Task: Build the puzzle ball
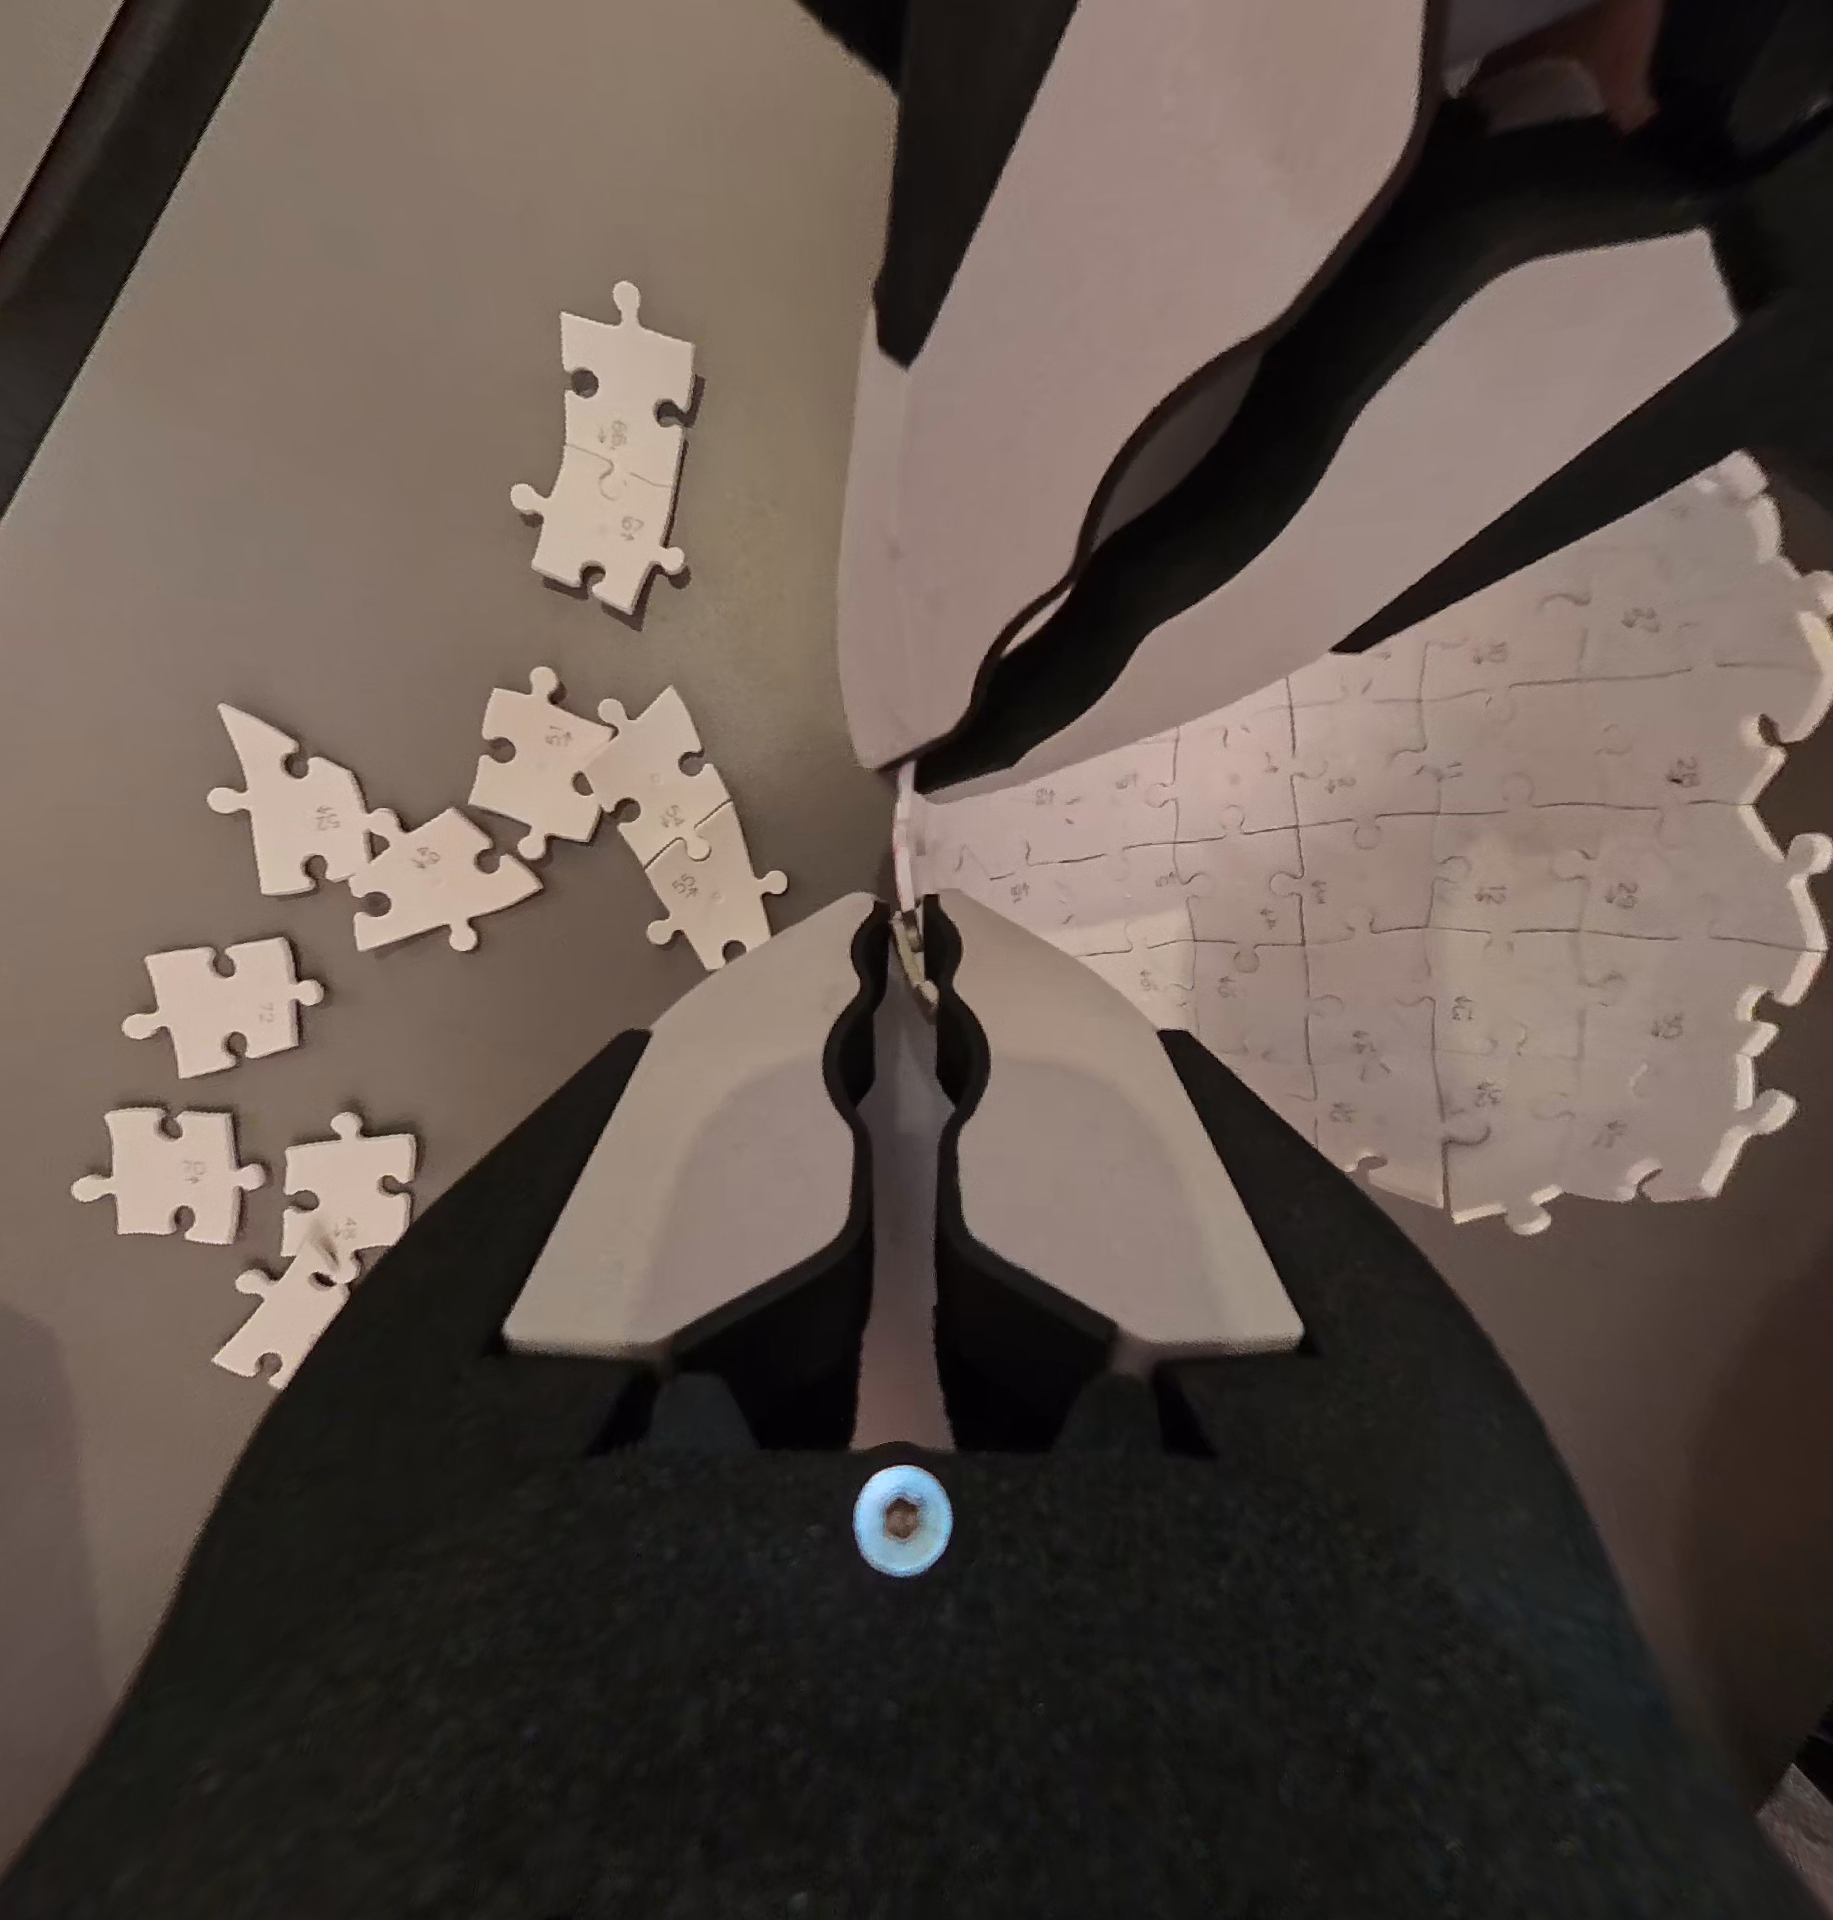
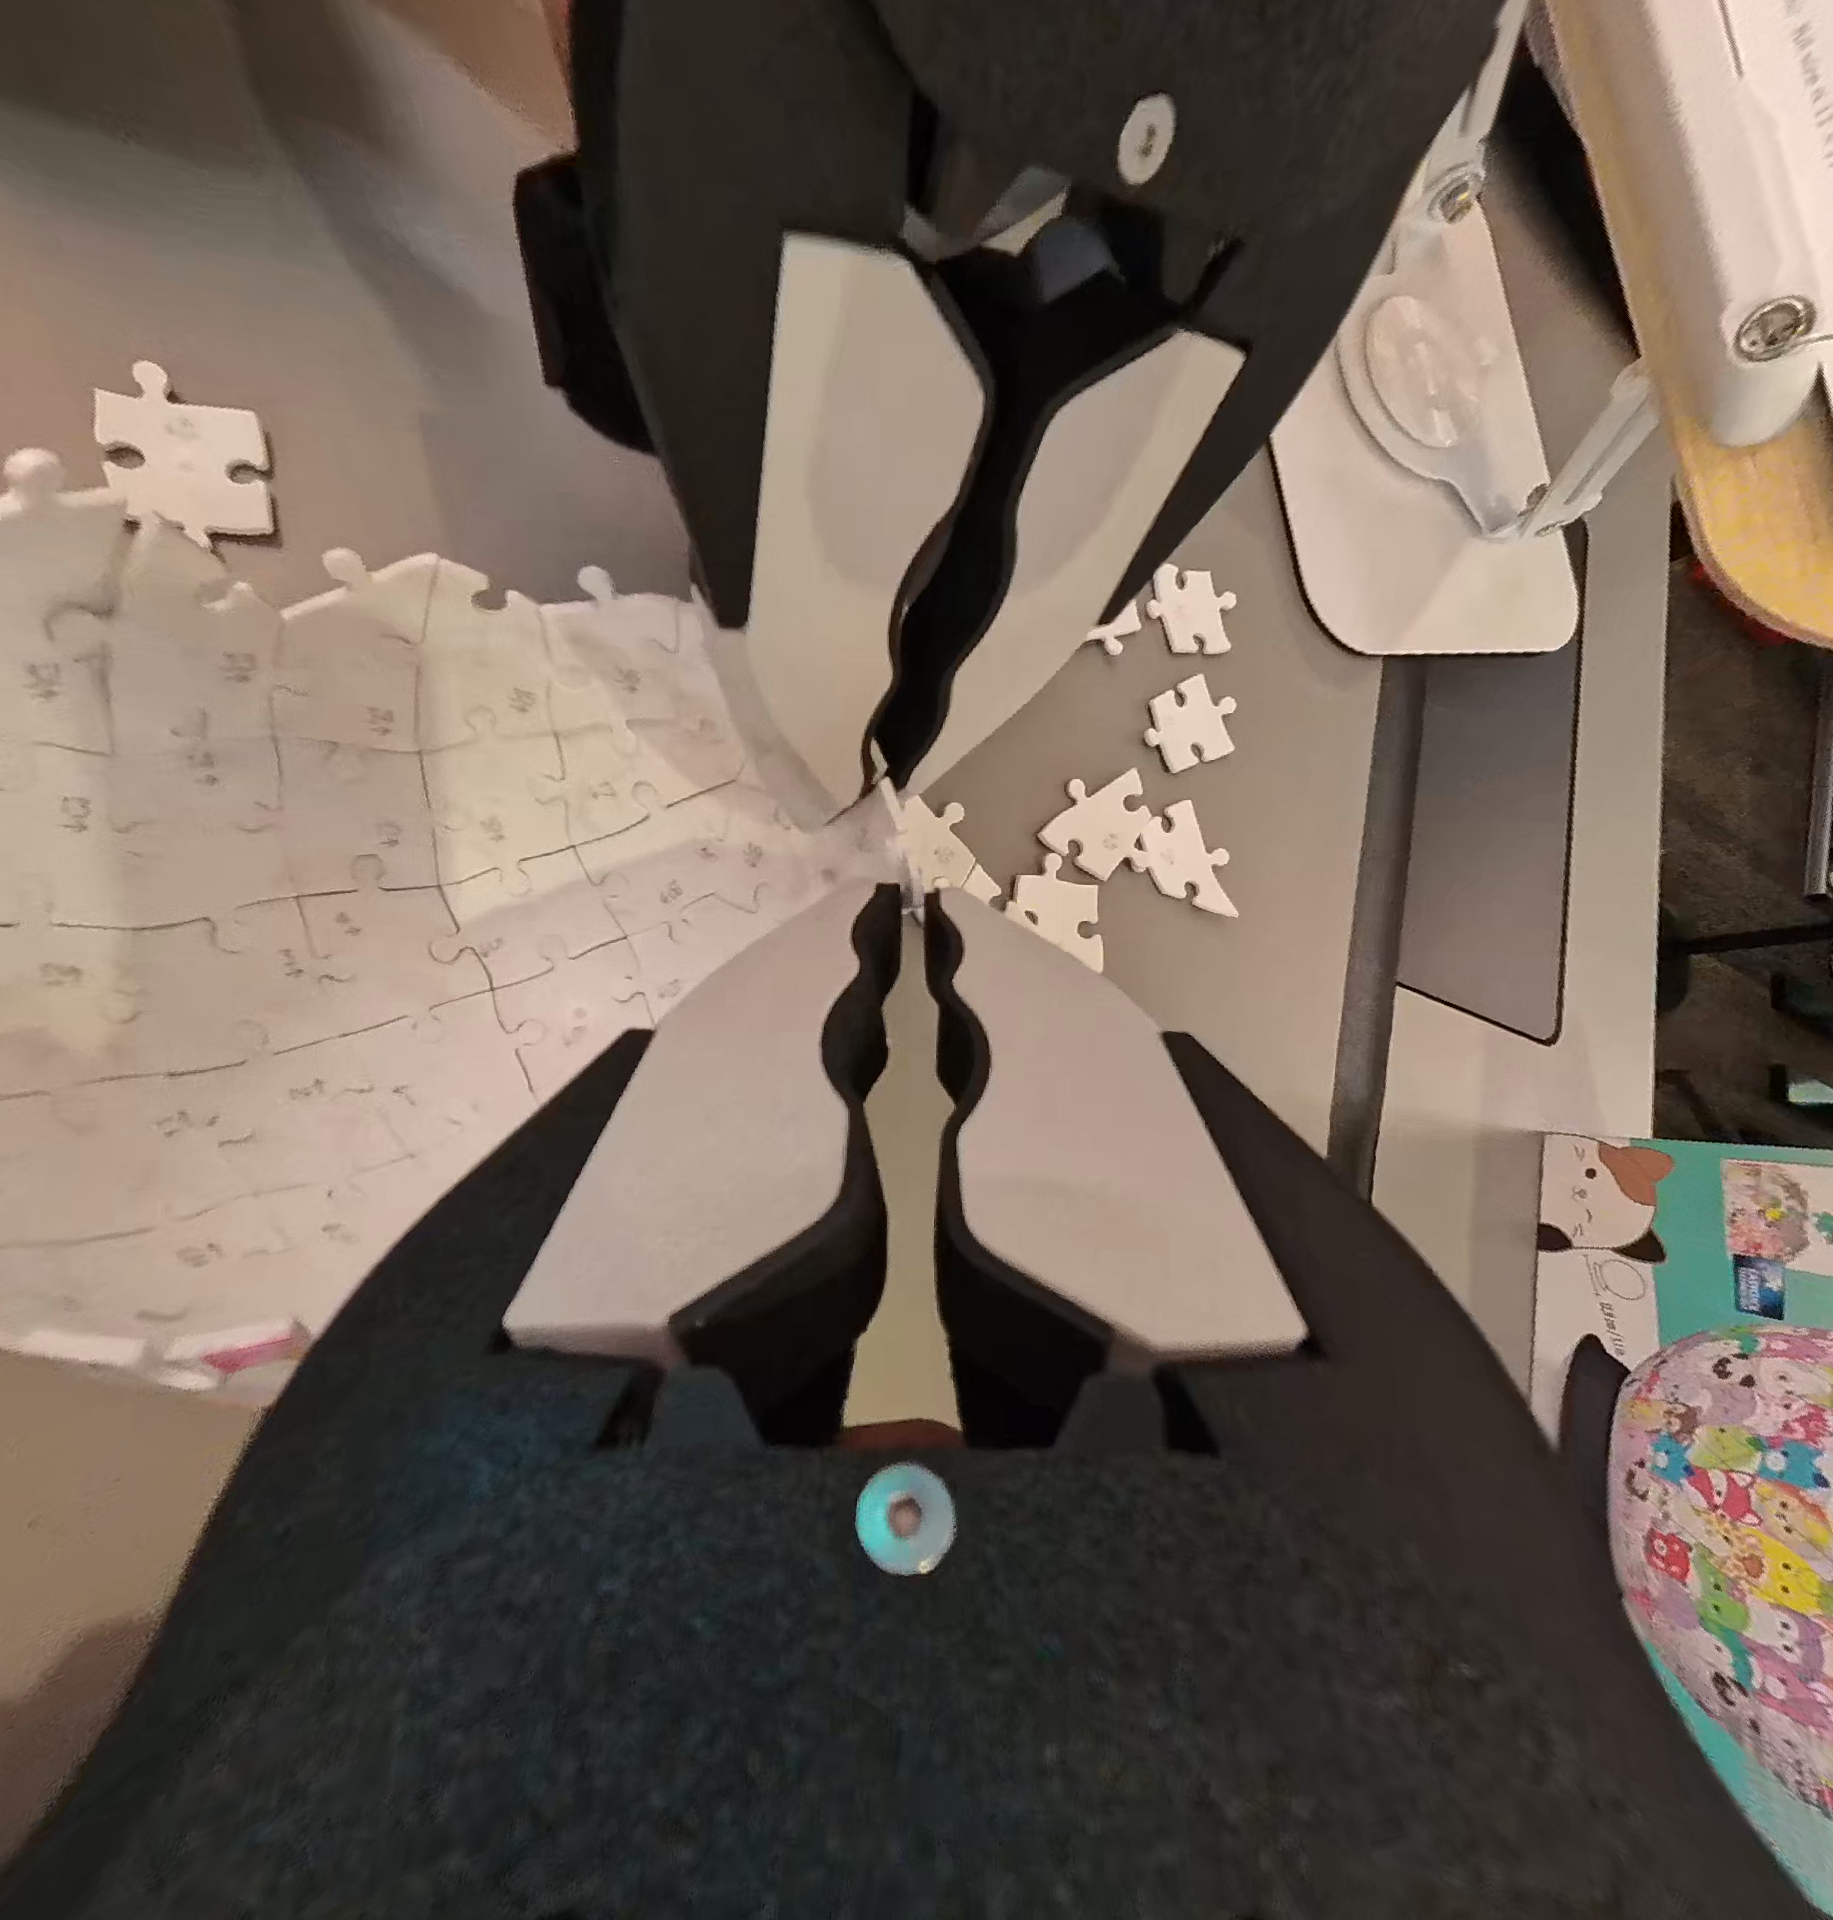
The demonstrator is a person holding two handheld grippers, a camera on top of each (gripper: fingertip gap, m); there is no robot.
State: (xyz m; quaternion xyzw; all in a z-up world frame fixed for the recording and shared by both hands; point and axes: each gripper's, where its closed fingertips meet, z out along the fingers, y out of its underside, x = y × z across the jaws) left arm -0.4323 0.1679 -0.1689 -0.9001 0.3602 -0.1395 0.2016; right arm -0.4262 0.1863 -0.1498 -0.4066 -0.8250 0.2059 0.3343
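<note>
A curved white shell of joined puzzle pieces, numbered side up, spreads to the right in the left wrist view and to the left in the right wrist view. My left gripper is shut on the shell's narrow end. My right gripper is shut on the same end, tip to tip with the left gripper. In the left wrist view the right gripper comes in from above. Several loose white pieces lie on the grey table, also in the right wrist view.
A joined two-piece strip lies farther out. One single piece lies beyond the shell. A white stand base sits at the back right. A colourful puzzle box lies at the right edge. A dark table border runs along the left. My left and right fingertips are right by each other. My left tips are roughly 15 cm from the single piece.
</note>
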